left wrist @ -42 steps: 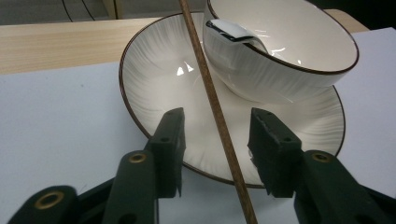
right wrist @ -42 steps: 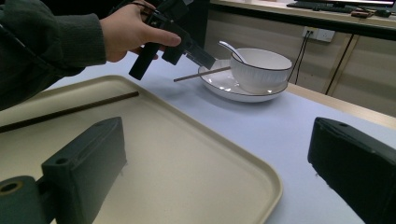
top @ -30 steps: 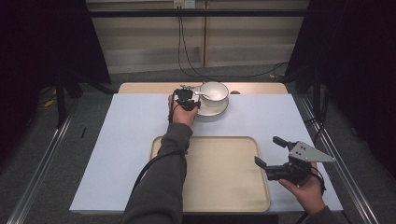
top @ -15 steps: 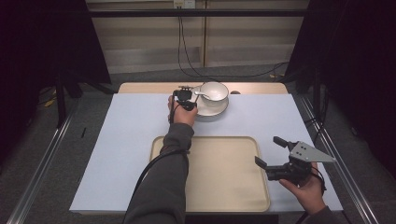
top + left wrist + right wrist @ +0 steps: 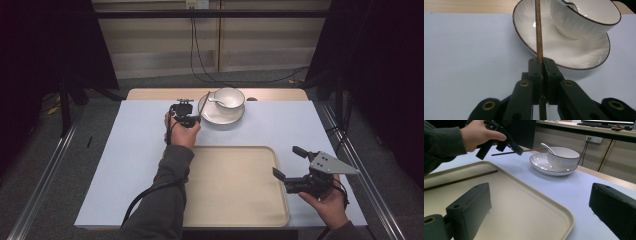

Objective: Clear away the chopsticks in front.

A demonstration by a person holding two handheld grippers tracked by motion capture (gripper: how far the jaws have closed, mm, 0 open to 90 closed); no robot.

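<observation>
From above, my left gripper (image 5: 189,120) pinches a brown chopstick (image 5: 204,104) just beside the plate (image 5: 216,116) holding the bowl (image 5: 229,98); my right gripper (image 5: 292,162) hangs wide over the tray (image 5: 235,200). Along my left jaws, the chopstick (image 5: 539,37) crosses the plate's rim. My right view shows a second chopstick (image 5: 461,180) lying in the tray.

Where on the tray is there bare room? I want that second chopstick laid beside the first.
Most of the tray is bare. One chopstick lies near its left edge, under the left forearm; the middle and right stay free, up to the right gripper at the right rim. It is crowded around the plate and bowl.
</observation>
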